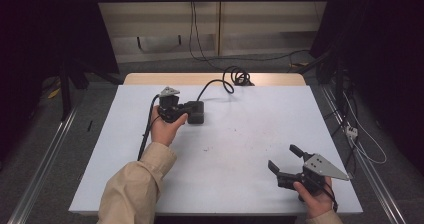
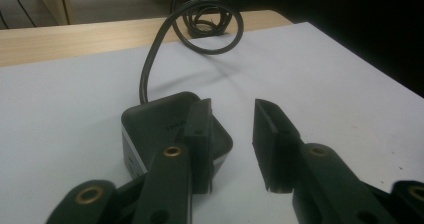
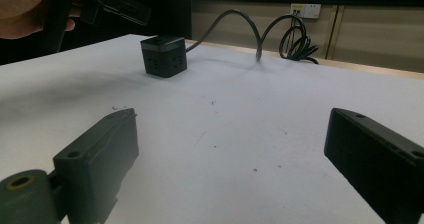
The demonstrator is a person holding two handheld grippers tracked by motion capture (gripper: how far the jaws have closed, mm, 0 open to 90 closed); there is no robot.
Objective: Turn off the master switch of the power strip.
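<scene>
While your left gripper (image 2: 231,134) hovers at the far left part of the white table sheet (image 1: 225,149), its two black jaws stand a narrow gap apart with nothing between them; the black cube-shaped power socket block with a pale band around its top (image 2: 155,129) sits just under and beside the left jaw, not clamped. From above you can see that block (image 1: 196,112) resting on the sheet right next to your left hand (image 1: 165,126), and its black cable (image 1: 216,84) runs away toward the far wooden table edge (image 1: 150,78), where it ends in a loose coil (image 1: 241,77). Your right gripper (image 1: 283,159) sits at the near right corner, well apart from the block, its jaws spread wide over bare sheet and holding nothing, pointing across toward the socket block (image 3: 164,56).
</scene>
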